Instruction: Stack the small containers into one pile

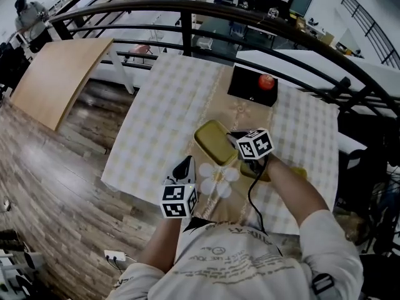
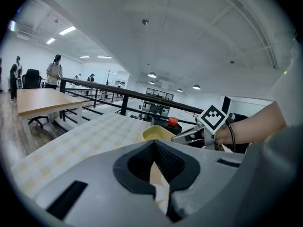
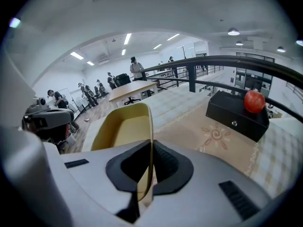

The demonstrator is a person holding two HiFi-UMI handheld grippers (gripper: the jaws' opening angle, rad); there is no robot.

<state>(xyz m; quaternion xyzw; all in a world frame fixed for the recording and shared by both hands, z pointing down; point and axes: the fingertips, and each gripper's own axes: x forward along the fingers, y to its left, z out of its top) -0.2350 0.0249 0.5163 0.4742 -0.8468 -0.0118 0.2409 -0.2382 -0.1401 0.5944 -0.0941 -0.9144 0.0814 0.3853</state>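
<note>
A small yellow container [image 1: 211,140] is tilted up above the checked tablecloth. My right gripper [image 1: 234,136] is shut on its near wall; in the right gripper view the thin yellow wall [image 3: 150,145] runs straight between the pads and the open tub [image 3: 120,131] faces left. A second yellowish container [image 1: 255,171] lies on the cloth, mostly hidden under my right forearm. My left gripper [image 1: 185,165] hovers near the table's front edge, left of the held container, shut with nothing in it [image 2: 158,186]. From the left gripper view the yellow container [image 2: 156,134] shows ahead.
A black box [image 1: 249,87] with a red ball [image 1: 267,81] on top stands at the far side of the table [image 1: 162,124]. A dark railing [image 1: 187,27] curves behind the table. A wooden table [image 1: 59,74] stands at the far left.
</note>
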